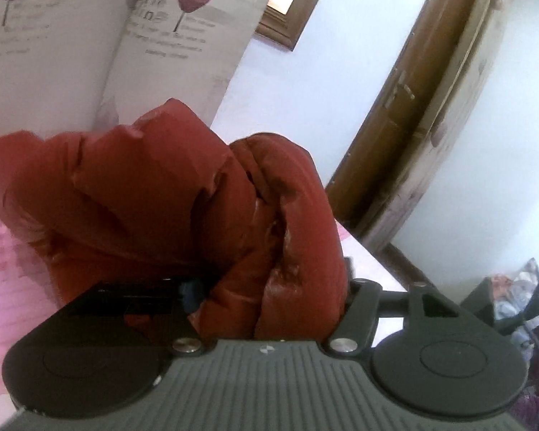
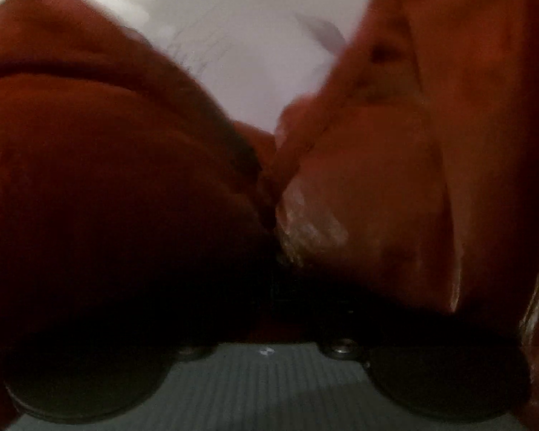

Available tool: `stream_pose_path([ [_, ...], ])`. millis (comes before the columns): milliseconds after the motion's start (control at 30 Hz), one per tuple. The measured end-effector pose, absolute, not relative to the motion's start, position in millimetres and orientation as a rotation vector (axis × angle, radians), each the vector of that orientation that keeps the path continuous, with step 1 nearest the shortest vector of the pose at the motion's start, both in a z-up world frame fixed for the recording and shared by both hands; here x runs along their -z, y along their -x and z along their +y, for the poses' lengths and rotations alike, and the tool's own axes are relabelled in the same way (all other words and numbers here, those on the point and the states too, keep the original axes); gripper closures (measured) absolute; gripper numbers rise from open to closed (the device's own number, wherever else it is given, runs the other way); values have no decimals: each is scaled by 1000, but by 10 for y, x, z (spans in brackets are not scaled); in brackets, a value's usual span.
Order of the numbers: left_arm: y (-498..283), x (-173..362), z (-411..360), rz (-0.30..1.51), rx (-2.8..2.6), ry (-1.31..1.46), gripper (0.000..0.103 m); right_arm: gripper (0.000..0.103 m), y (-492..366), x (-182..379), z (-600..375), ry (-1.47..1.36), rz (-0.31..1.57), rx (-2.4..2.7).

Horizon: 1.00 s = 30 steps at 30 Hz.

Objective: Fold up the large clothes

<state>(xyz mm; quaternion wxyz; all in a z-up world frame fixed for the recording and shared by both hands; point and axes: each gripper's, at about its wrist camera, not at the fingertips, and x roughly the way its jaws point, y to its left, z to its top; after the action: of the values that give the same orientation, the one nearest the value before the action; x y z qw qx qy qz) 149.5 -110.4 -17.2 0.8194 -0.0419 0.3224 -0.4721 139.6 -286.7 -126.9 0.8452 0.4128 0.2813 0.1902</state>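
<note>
The left claw [image 1: 269, 287] stands wide, its two black arms spread to either side of a bunched fold of the red puffer jacket [image 1: 169, 194]; whether the pads press on the cloth I cannot tell, since the padding hides the tips. The jacket is heaped up just ahead of it on a bed with a pink patterned sheet [image 1: 7, 262].

The right claw [image 2: 273, 251] is buried in the same jacket [image 2: 377, 186]; its tips are lost in shadow and blur, the jaws drawn together with red cloth pinched at the crease where the folds meet.

Beyond the bed is a pale wall [image 1: 323, 89]. Against it hangs one curtain [image 1: 90, 36] printed with purple leaves, two of them plain to see, beside one framed picture [image 1: 291, 10] in a brown frame. Off to the right stands one brown wooden door [image 1: 406, 115]. In the far corner sits one dark chair [image 1: 528, 301] with crumpled cloth by it.
</note>
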Motion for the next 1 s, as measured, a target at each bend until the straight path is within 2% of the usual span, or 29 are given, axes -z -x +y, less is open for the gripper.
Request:
stream_pose_path([
  [100,-1498,223,-1081,697,1019,127,40,100,-1184,1127,-3015,-839,628,-364],
  [233,-1463,236,-1023,672,1008,124,41,91,-591,835,-3301,-686,491,-360],
  [300,-1449,206,-1048,649,1016,124,41,91,-283,742,-3525,-598,409,-300],
  [367,-1398,178,-1124,646,1019,117,41,91,-125,785,-3776,-566,390,-201],
  [533,-1257,167,-1591,641,1039,23,41,92,-313,1186,-3919,-701,466,-274],
  [600,-1208,220,-1863,628,1061,-16,36,92,-404,1329,-3890,-783,456,-284],
  [700,-1173,364,-2215,604,1098,-50,17,92,-372,1444,-4094,-921,440,-309],
  [767,-1152,474,-2364,590,1138,-59,1,92,-317,1462,-4236,-973,436,-325],
  [867,-1109,635,-2509,544,1130,-88,2,90,-69,1460,-4583,-1055,362,-290],
  [900,-1087,676,-2517,515,1133,-84,2,86,31,1442,-4676,-1067,339,-284],
  [967,-1016,767,-2513,441,1142,-89,1,65,194,1323,-4818,-1043,325,-277],
  [1000,-984,810,-2516,407,1140,-93,1,41,247,1254,-4860,-1031,320,-267],
])
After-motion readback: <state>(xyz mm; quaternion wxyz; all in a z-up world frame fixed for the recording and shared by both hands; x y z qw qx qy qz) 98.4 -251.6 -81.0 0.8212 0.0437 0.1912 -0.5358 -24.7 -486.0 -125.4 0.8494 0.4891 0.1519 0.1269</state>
